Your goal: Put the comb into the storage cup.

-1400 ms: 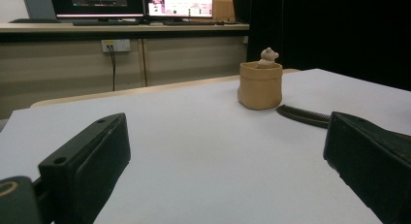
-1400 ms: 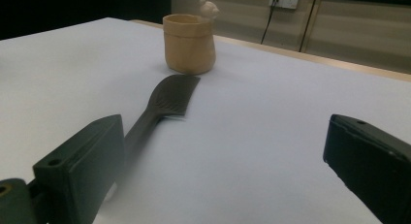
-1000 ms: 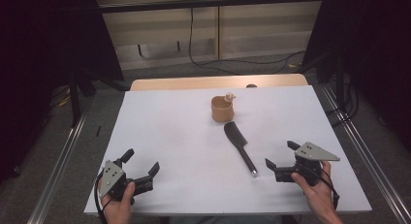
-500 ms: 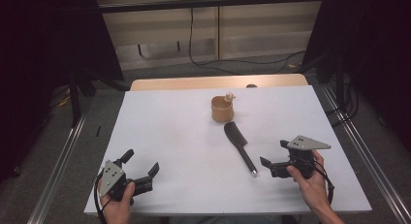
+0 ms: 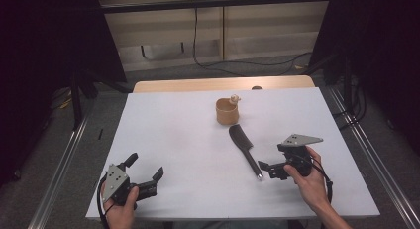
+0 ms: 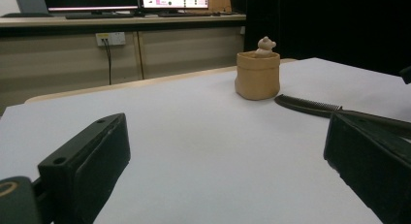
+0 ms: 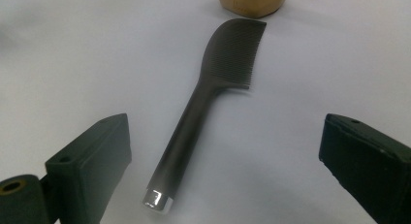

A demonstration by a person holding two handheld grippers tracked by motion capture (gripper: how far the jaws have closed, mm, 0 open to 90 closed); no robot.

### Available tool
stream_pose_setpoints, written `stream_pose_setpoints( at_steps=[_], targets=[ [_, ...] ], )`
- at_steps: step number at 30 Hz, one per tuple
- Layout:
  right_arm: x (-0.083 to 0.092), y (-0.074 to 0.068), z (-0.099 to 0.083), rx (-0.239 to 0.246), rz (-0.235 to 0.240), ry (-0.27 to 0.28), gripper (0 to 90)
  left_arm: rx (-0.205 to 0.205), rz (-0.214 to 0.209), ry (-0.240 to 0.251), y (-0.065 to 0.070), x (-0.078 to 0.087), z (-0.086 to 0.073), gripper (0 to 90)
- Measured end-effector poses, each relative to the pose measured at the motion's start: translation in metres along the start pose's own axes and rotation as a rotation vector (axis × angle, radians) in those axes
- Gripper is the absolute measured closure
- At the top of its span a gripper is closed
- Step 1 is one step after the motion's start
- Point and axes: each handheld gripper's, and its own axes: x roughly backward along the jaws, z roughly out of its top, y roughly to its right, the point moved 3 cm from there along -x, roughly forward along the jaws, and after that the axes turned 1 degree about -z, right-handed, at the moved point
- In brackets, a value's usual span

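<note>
The right gripper (image 5: 266, 168) has slid in toward the comb (image 5: 243, 148), jaws spread wide and empty beside its handle end; a grasp looks imminent. The left gripper (image 5: 146, 175) idles open, well away from the comb.

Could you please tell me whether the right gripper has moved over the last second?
Yes. The right gripper has slid left across the white table, closing on the silver-capped handle of the black plastic comb.

high: above, forward-down | gripper views: low, close | shared: comb (image 5: 243, 148)
</note>
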Motion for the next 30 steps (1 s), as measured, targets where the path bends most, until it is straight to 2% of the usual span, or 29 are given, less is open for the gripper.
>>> stream_pose_setpoints(
  at_steps=[2, 3, 4, 5, 11, 14, 15, 18, 21, 30],
  targets=[
    [-0.002, 0.0, 0.001, -0.008, 0.005, -0.01, 4.4, 0.006, 0.002, 0.003, 0.0, 0.0, 0.0, 2.9],
    [-0.006, 0.001, 0.003, -0.027, 0.035, -0.041, 5.0, 0.006, 0.003, 0.001, -0.001, 0.0, 0.0, 2.9],
    [-0.006, 0.001, 0.003, -0.027, 0.035, -0.041, 5.0, 0.006, 0.003, 0.001, -0.001, 0.0, 0.0, 2.9],
    [-0.01, 0.002, 0.004, -0.036, 0.058, -0.06, 5.2, 0.009, 0.003, 0.004, -0.001, 0.0, 0.0, 2.9],
    [-0.018, 0.001, 0.008, -0.033, 0.057, -0.091, 5.5, 0.005, 0.001, 0.001, -0.001, 0.0, 0.0, 2.9],
    [-0.023, -0.001, 0.01, -0.012, 0.07, -0.119, 5.4, 0.006, 0.0, 0.0, -0.001, 0.0, 0.0, 2.9],
    [-0.026, -0.003, 0.012, -0.005, 0.073, -0.149, 5.5, 0.005, 0.0, -0.001, -0.001, 0.0, 0.0, 2.9],
    [-0.031, -0.005, 0.013, -0.001, 0.083, -0.172, 5.5, 0.007, -0.001, -0.002, -0.001, 0.0, -0.001, 2.9],
    [-0.042, -0.006, 0.013, -0.004, 0.08, -0.207, 6.7, 0.008, -0.007, -0.002, 0.0, 0.0, 0.0, 2.9],
    [-0.05, -0.002, 0.022, -0.005, 0.07, -0.252, 8.0, 0.008, -0.002, 0.0, -0.002, 0.001, 0.0, 2.9]
  ],
)
